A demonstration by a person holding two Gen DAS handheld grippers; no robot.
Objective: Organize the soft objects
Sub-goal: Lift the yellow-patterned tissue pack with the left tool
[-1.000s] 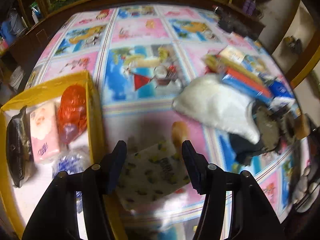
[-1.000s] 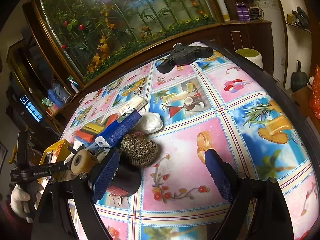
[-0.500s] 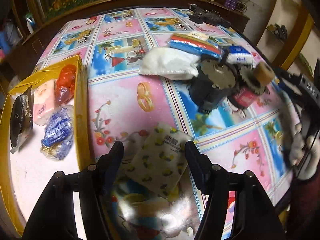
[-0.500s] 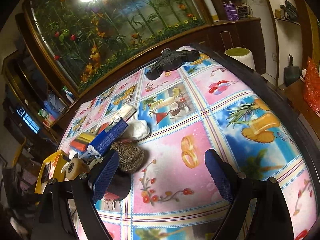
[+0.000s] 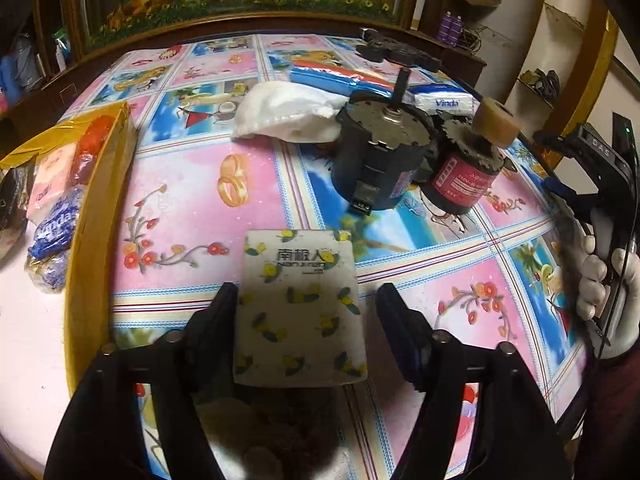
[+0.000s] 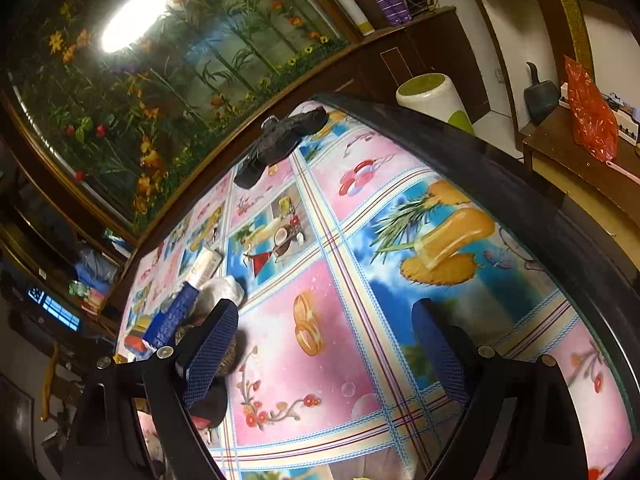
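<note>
Table (image 5: 256, 168) carried a glossy oilcloth, pink and blue squares with fruit, rings and flowers; dark wood rim. Behind it a wood-framed glass panel (image 6: 168, 92) with painted flowers and a lamp glare; shelves and white wall at 2 o'clock.

Left wrist view, left to right: yellow box (image 5: 100, 216) at 9 o'clock, with soft packs inside, a pink one, a red crinkly one and a blue Vinda bag (image 5: 56, 232). Tissue pack (image 5: 300, 312), flat, rectangular, white with a lemon print, lay on the cloth between the left gripper (image 5: 302, 312) fingers; jaws were opening, left pad at its edge, right pad clear, so released. White pouch (image 5: 280, 114) at 12 o'clock, limp. Two cylindrical metal motors (image 5: 380, 160) at 1 o'clock, one with a red label and a tan roller. Gloved hand (image 5: 604, 284) at 3 o'clock.

Since a second before: the pack was tilted and pinched at the box's edge, then squared up out on the cloth; the box slid toward 9 o'clock. Right view rolled, the table tilted.

Right gripper (image 6: 324, 348) spread wide with its jaws opening, nothing between them, over bare cloth; blue textured pads. Knit hat (image 6: 228, 354) at 9 o'clock behind the left finger.
</note>
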